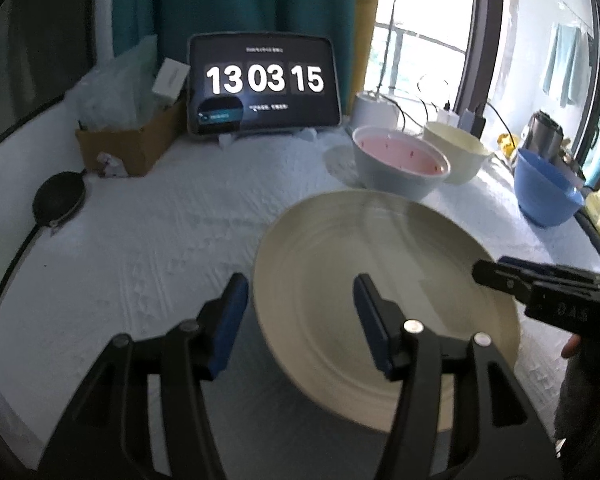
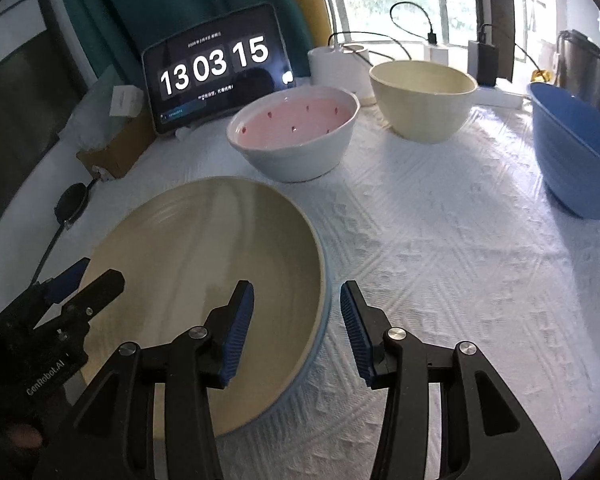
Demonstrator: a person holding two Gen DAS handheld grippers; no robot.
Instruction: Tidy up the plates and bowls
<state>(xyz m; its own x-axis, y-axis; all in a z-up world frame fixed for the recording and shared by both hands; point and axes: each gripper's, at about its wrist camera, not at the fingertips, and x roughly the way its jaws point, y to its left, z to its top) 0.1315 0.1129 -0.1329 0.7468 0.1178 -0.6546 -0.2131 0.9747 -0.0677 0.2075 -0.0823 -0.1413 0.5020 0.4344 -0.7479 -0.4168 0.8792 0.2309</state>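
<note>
A large beige plate [image 1: 380, 264] [image 2: 204, 264] lies on the white tablecloth near the front. My left gripper [image 1: 300, 300] [image 2: 100, 274] straddles the plate's left rim, one finger outside it and one over the plate. The jaws are apart, with a gap to the rim. My right gripper [image 2: 296, 304] [image 1: 496, 276] straddles the right rim the same way, open and not pressing. Behind the plate stand a white bowl with a pink inside [image 1: 400, 160] [image 2: 296, 136], a cream bowl [image 1: 456, 148] [image 2: 424, 96] and a blue bowl [image 1: 548, 192] [image 2: 576, 148].
A tablet showing a clock [image 1: 264, 84] [image 2: 216, 68] leans at the back. A cardboard box [image 1: 132, 144] and a black round pouch [image 1: 60, 196] sit at the left. A white cylinder [image 2: 340, 64] with cables and chargers stands behind the bowls by the window.
</note>
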